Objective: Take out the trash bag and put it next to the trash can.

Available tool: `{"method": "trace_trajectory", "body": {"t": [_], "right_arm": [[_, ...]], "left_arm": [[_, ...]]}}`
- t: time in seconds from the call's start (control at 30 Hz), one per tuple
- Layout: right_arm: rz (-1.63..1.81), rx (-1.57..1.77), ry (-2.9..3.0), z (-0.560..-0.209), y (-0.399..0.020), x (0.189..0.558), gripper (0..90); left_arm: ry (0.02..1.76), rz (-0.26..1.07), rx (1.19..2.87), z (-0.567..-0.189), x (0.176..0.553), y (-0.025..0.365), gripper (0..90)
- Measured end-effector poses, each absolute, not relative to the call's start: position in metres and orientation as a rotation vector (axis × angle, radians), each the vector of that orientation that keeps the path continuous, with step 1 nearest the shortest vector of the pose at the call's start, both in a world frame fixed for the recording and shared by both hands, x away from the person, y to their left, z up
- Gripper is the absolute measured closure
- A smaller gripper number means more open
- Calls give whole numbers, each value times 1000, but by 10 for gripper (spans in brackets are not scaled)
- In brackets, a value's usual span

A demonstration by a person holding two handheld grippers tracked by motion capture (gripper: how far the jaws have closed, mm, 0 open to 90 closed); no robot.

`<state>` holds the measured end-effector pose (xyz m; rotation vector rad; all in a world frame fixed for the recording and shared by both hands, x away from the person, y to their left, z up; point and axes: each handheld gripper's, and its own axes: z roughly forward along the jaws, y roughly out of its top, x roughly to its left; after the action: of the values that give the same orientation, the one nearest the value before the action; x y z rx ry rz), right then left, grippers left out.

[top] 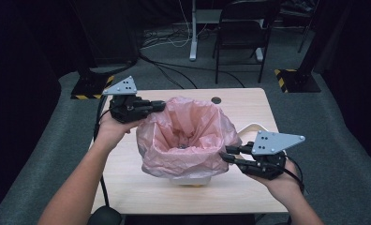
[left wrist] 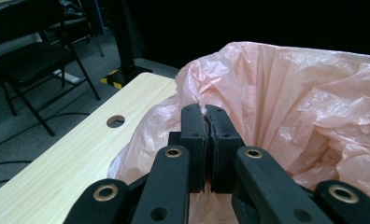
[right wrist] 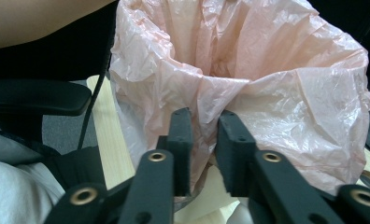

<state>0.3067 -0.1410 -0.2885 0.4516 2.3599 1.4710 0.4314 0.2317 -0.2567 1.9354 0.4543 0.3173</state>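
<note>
The pink bag (top: 186,136) was pinched tight by the left gripper (top: 161,106) at ten o'clock. At four o'clock, the right gripper (top: 226,154) was narrowed around the rim, not visibly clamped. A firm bite was judged necessary there before lifting.

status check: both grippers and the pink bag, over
Left gripper shut on pink bag rim, far side. Right gripper jaws straddle a fold at the near rim, gap showing. Nothing in the way on table.
</note>
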Motion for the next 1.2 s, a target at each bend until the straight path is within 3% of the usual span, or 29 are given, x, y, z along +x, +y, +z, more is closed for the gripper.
{"method": "trace_trajectory", "body": {"t": [0.23,1.2], "right_arm": [[1486,430,2365,-286,-143,307,887],[1542,355,2281,-256,-143,309,900]], "left_arm": [[451,310,1922,-256,431,233,876],[374,238,1861,-237,417,228,881]]}}
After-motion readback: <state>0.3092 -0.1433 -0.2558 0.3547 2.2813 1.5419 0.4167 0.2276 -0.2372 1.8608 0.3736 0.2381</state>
